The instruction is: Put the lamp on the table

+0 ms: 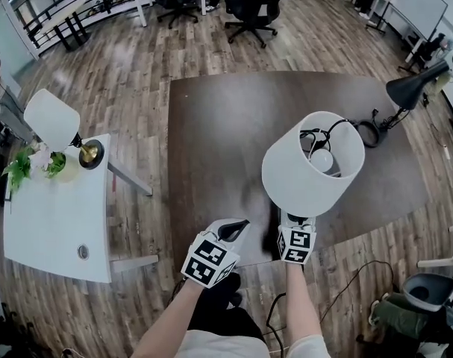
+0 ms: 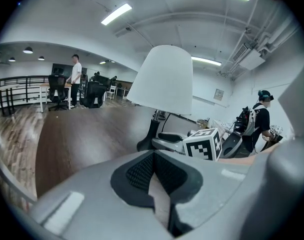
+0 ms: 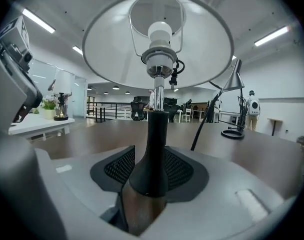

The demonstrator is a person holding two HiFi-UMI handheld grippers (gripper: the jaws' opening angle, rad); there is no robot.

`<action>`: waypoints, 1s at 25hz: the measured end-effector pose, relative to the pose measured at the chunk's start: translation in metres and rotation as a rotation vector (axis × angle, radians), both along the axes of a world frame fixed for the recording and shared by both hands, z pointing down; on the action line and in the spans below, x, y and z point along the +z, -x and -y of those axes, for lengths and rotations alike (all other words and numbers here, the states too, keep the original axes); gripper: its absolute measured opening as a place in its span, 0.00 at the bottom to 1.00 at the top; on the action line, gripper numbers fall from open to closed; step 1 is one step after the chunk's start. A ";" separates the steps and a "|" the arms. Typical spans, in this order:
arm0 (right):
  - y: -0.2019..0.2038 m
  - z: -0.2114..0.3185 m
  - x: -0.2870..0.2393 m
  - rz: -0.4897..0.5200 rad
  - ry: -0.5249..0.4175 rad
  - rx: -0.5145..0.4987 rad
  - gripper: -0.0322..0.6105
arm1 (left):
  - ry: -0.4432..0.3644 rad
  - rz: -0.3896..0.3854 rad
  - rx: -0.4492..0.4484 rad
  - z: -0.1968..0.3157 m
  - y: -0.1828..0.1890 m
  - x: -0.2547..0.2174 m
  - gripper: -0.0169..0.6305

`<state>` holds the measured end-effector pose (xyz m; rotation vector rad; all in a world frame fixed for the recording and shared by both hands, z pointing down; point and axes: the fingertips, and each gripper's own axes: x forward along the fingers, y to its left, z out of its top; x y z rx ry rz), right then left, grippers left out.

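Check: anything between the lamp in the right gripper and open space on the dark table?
Nothing visible. The right gripper has its jaws closed on the lamp at its black stem, by the dark table's near edge, with bare tabletop ahead. The black desk lamp and coiled cable sit far right.

head view | lamp (image 1: pixel 313 162) stem hidden under its shade | person's forearms (image 1: pixel 304 312) cut off at bottom edge

My left gripper (image 2: pixel 154 184) and right gripper (image 3: pixel 149 181) have grey moulded shells, smooth and rounded. Black ribbed pads (image 2: pixel 139 171) line a V-shaped recess. Each carries a white marker cube (image 1: pixel 210 260) printed with black squares. I see a pale top (image 1: pixel 226 347), dark trousers (image 1: pixel 219 304) and no sleeves on the forearms.
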<state>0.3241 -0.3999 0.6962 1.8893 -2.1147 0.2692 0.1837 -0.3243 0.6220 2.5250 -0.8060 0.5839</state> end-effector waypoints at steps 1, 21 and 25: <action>0.001 -0.007 -0.001 -0.001 0.003 -0.003 0.37 | -0.006 0.008 0.008 -0.003 0.001 -0.001 0.03; 0.004 -0.165 -0.066 0.103 0.013 0.059 0.32 | -0.127 0.088 0.079 -0.073 0.015 -0.065 0.03; 0.018 -0.189 -0.069 0.129 0.067 0.037 0.31 | -0.131 0.090 0.065 -0.091 0.019 -0.073 0.03</action>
